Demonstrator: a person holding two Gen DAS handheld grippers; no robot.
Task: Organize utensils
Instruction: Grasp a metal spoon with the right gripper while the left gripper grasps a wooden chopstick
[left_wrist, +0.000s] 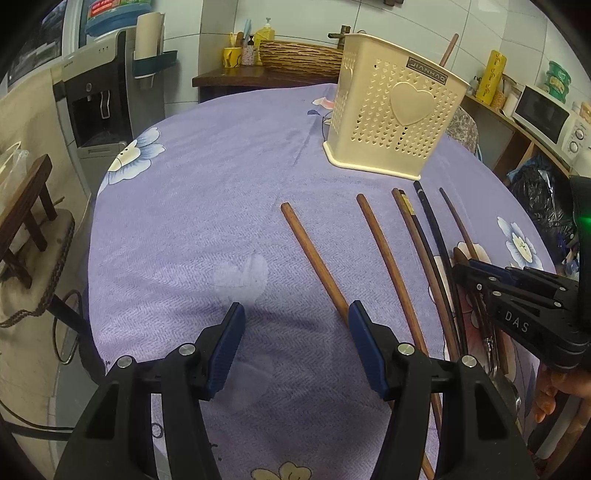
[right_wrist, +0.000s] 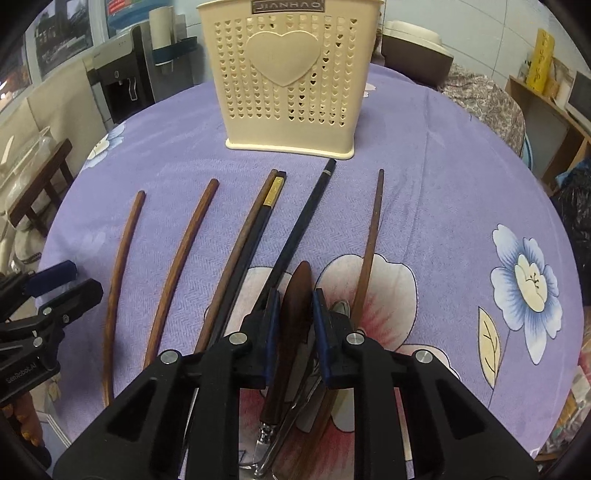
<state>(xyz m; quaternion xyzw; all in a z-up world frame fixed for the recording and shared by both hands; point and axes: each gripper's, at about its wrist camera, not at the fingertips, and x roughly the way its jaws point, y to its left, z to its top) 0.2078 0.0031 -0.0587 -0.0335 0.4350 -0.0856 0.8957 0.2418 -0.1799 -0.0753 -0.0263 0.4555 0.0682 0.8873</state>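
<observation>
A cream perforated utensil holder (left_wrist: 391, 118) with a heart on it stands at the far side of the purple tablecloth; it also shows in the right wrist view (right_wrist: 290, 81). One brown stick pokes out of it. Several chopsticks lie side by side in front of it: brown chopsticks (right_wrist: 181, 266), black chopsticks (right_wrist: 295, 229). My left gripper (left_wrist: 295, 325) is open and empty, its right pad beside the near end of a brown chopstick (left_wrist: 314, 258). My right gripper (right_wrist: 294, 295) is shut on a wooden-handled utensil (right_wrist: 295, 317) with a metal end lying over other cutlery.
The round table's purple cloth (left_wrist: 207, 206) drops off at the left and right edges. A water dispenser (left_wrist: 99, 107) and a wooden stool (left_wrist: 26, 206) stand to the left. Shelves with a microwave (left_wrist: 550, 118) are to the right.
</observation>
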